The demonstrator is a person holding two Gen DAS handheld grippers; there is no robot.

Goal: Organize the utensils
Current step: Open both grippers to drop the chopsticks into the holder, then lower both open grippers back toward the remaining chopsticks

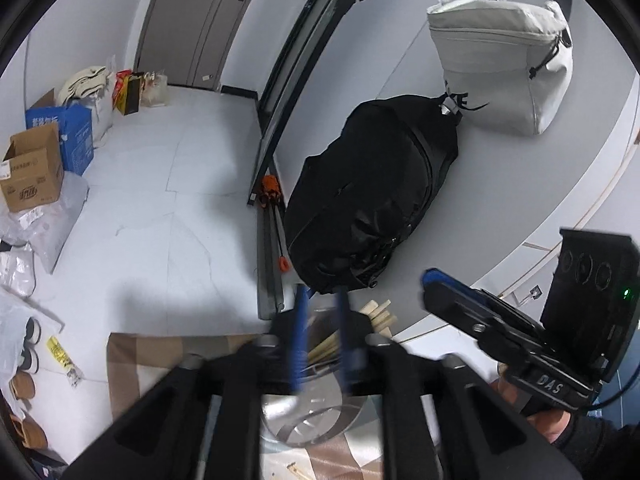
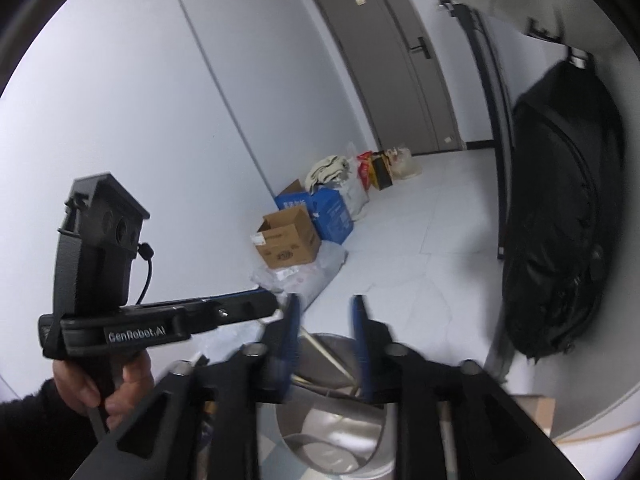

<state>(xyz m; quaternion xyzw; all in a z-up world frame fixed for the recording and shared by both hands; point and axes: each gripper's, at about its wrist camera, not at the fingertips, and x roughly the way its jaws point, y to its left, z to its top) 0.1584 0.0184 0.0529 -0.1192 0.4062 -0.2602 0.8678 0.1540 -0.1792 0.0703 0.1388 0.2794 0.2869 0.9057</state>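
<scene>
Left gripper [image 1: 320, 320] and right gripper [image 2: 326, 328] fingers both parted, gripping nothing, each poised above the steel holder [image 1: 316, 420] on the checked surface [image 1: 136, 364], wooden chopsticks [image 1: 380, 314] poking out just past left fingertips, black backpack [image 1: 368, 196] beyond.

Black backpack [image 1: 368, 200] crowds the wall behind the steel cup [image 1: 316, 412]; open floor [image 1: 168, 216] lies leftward, boxes [image 1: 36, 168] beyond.

The black plastic left gripper [image 2: 276, 310] carries blue finger pads [image 2: 290, 336], white "GenRobot.AI" lettering, a silver screw and a thin black cable. The matching right gripper [image 1: 430, 280] shows raised "DAS" lettering and a green indicator light [image 1: 626, 292]. Bare-skinned hands [image 2: 100, 384] emerge from dark sleeves [image 1: 600, 448].
</scene>
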